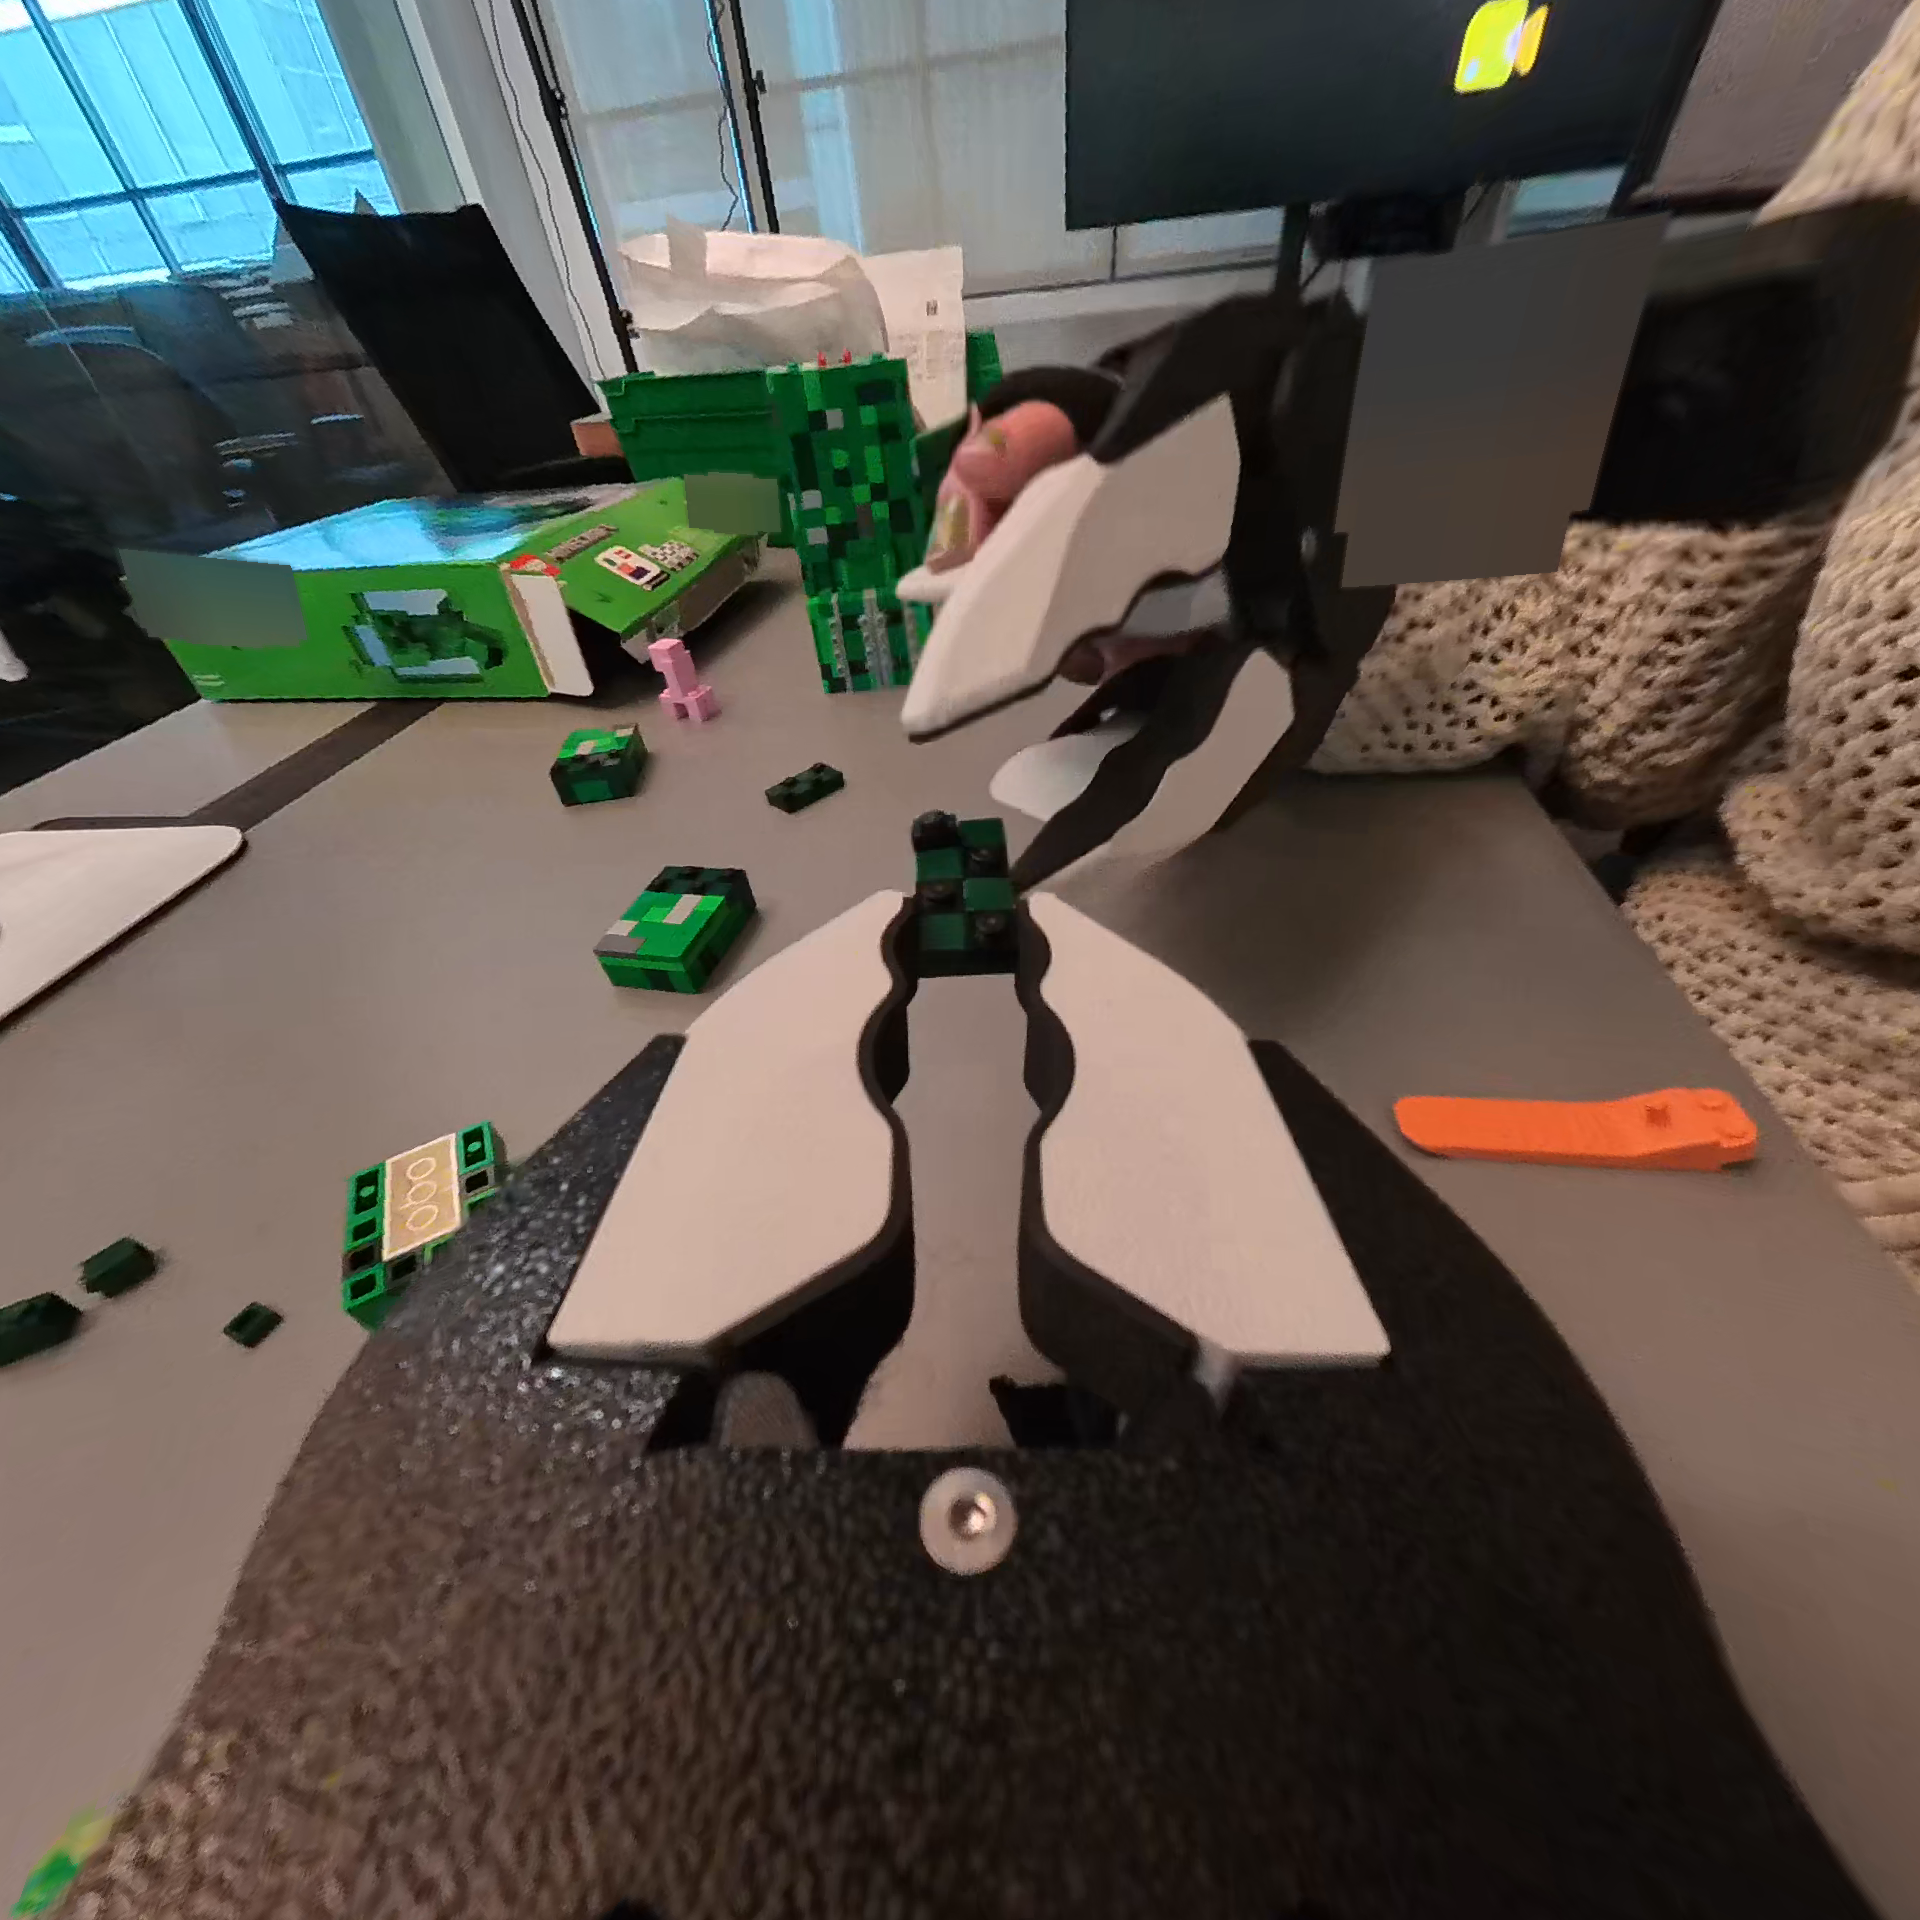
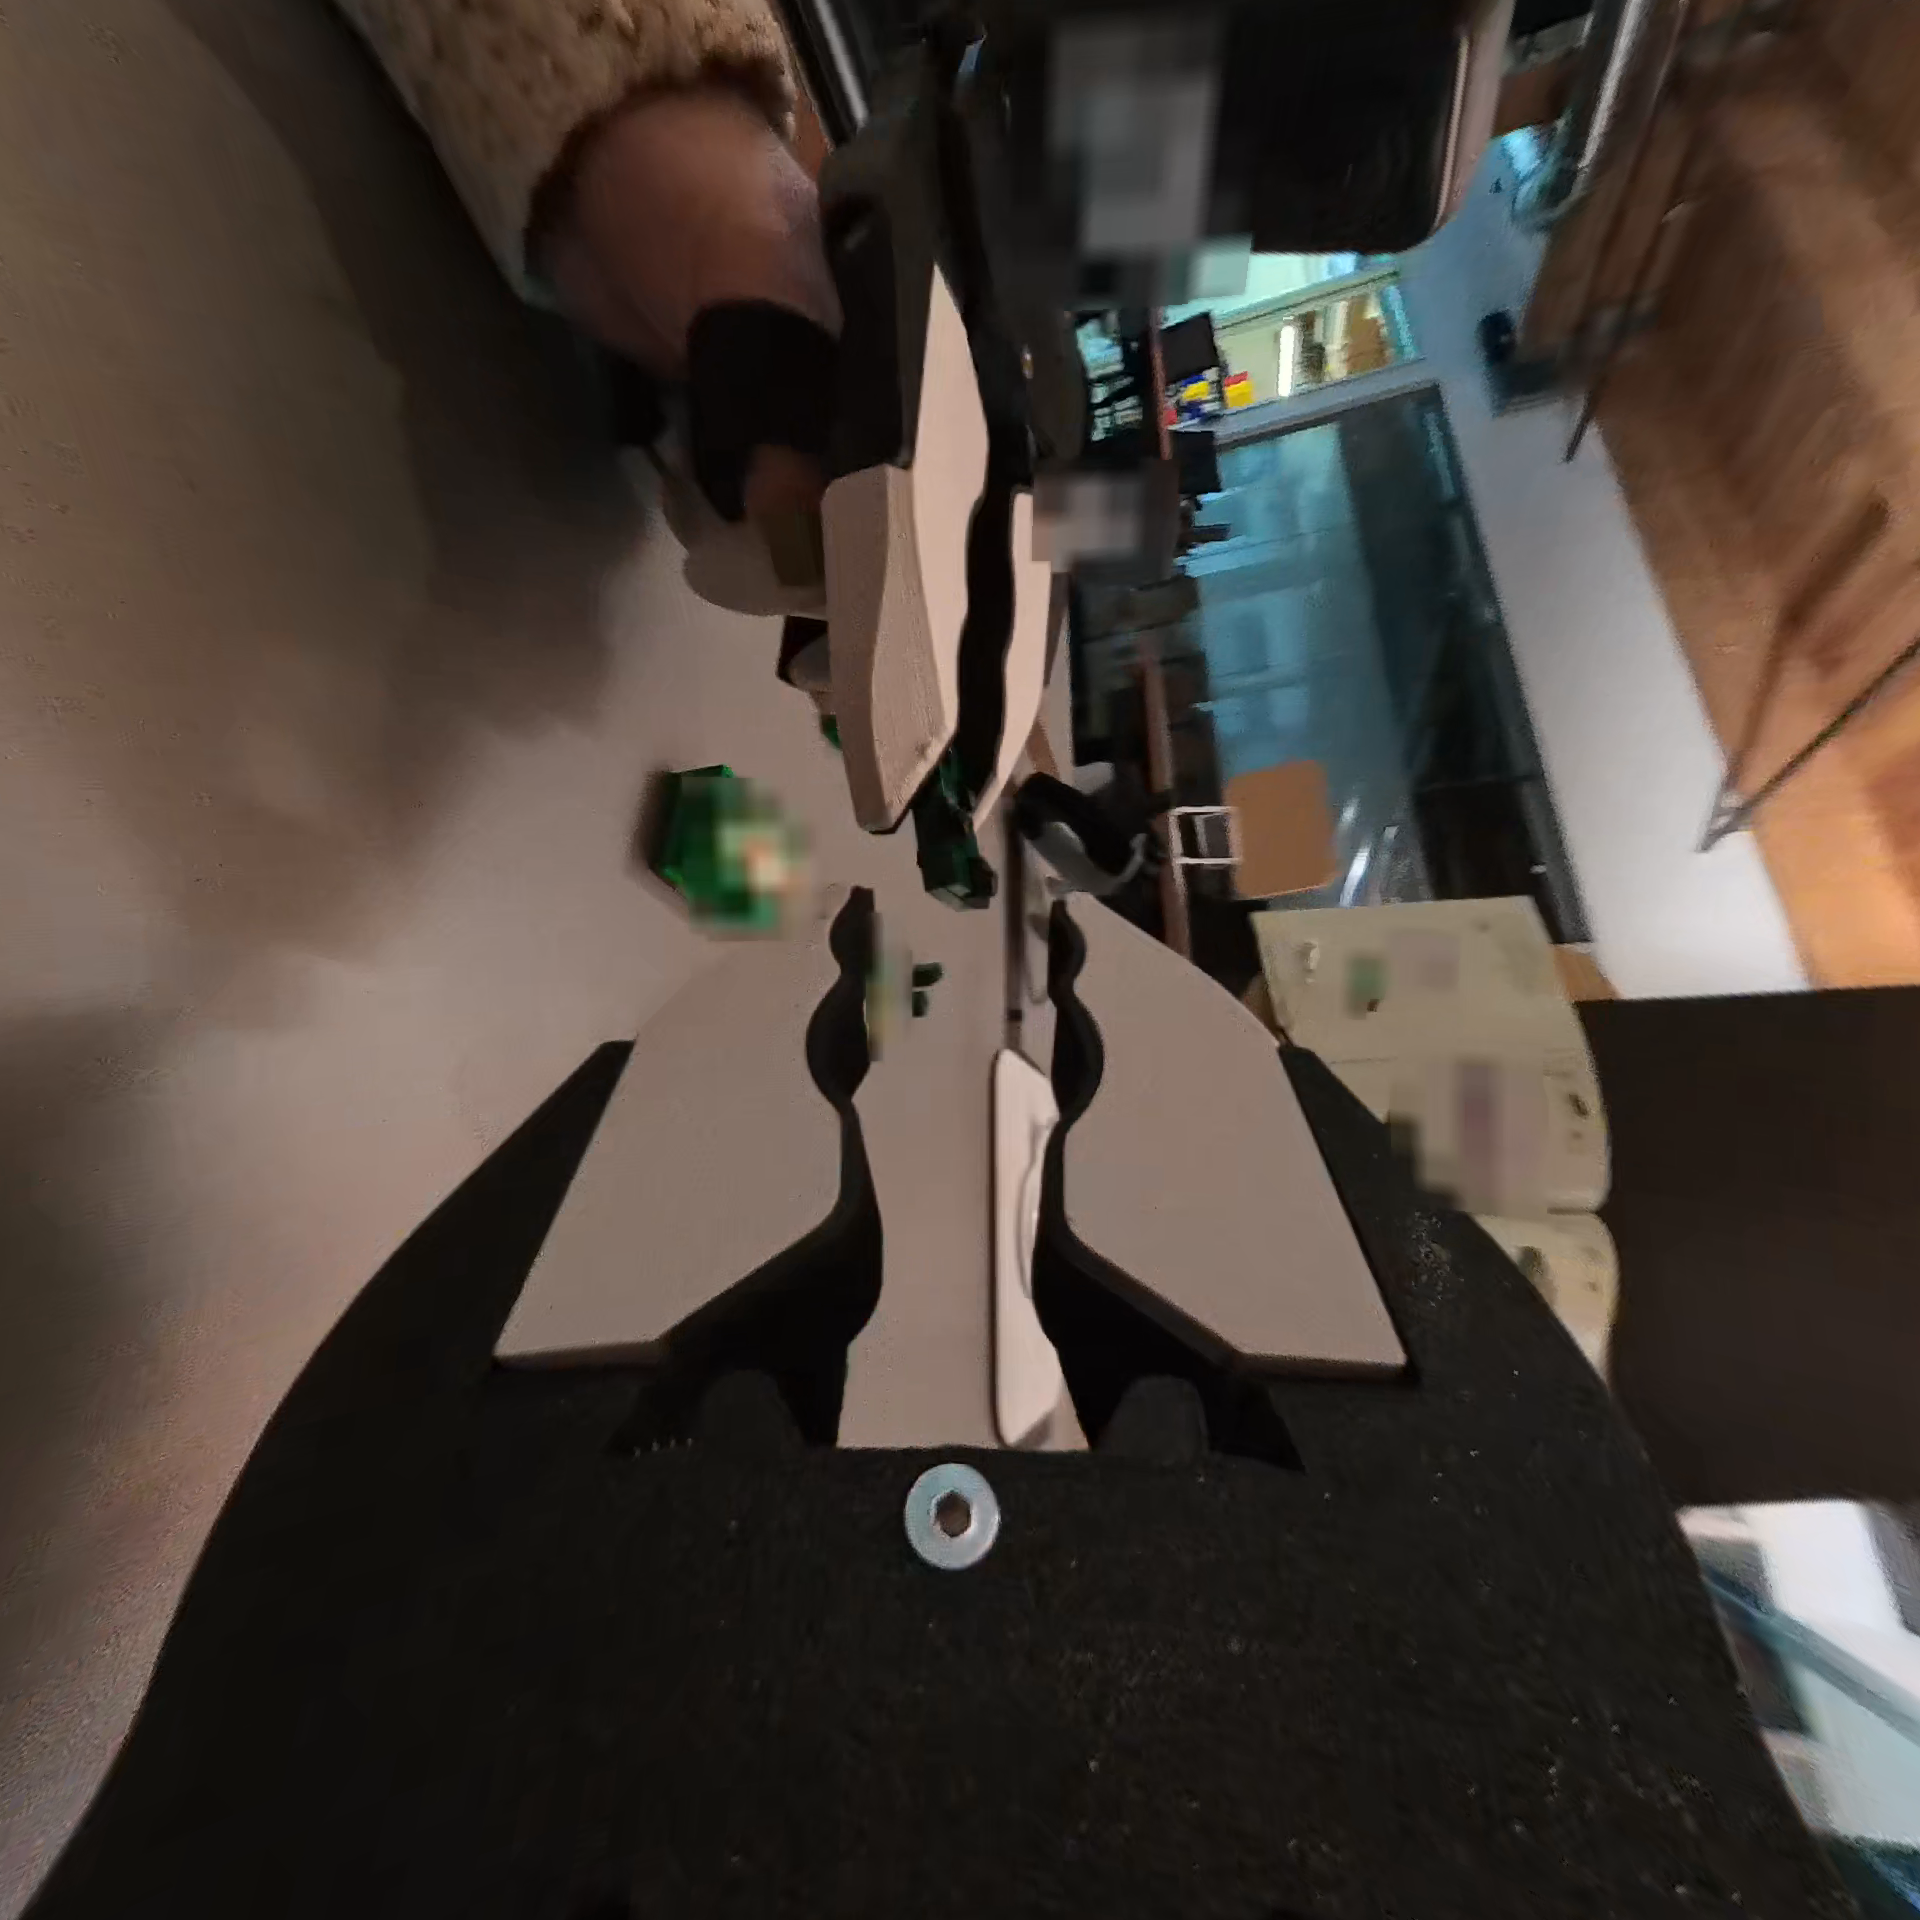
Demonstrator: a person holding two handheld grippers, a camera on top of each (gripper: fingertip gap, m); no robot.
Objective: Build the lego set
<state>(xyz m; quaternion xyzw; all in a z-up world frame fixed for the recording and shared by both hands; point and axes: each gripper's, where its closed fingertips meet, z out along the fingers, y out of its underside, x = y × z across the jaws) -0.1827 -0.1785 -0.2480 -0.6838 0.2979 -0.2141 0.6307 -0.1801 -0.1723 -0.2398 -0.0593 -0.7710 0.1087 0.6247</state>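
My left gripper (image 1: 966, 920) is shut on a small dark green and black lego assembly (image 1: 961, 862) and holds it just above the grey table (image 1: 1195, 935). The studs face up and stick out past the fingertips. My right gripper (image 1: 971, 805) comes in from the upper right, tilted on its side; it is open and empty, with its lower fingertip close to the assembly's right edge. In the right wrist view my right gripper (image 2: 956, 914) is open with nothing between its fingers. There the left gripper (image 2: 940, 800) hangs in from above with the green assembly (image 2: 951, 852) at its tip.
A tall green creeper build (image 1: 847, 499) and a green box (image 1: 416, 592) stand at the back. A pink figure (image 1: 681, 681), green sub-builds (image 1: 675, 925) (image 1: 597, 764) (image 1: 416, 1216) and small dark pieces (image 1: 805, 784) lie to the left. An orange brick separator (image 1: 1579, 1127) lies to the right. A white pad (image 1: 94, 894) lies far left.
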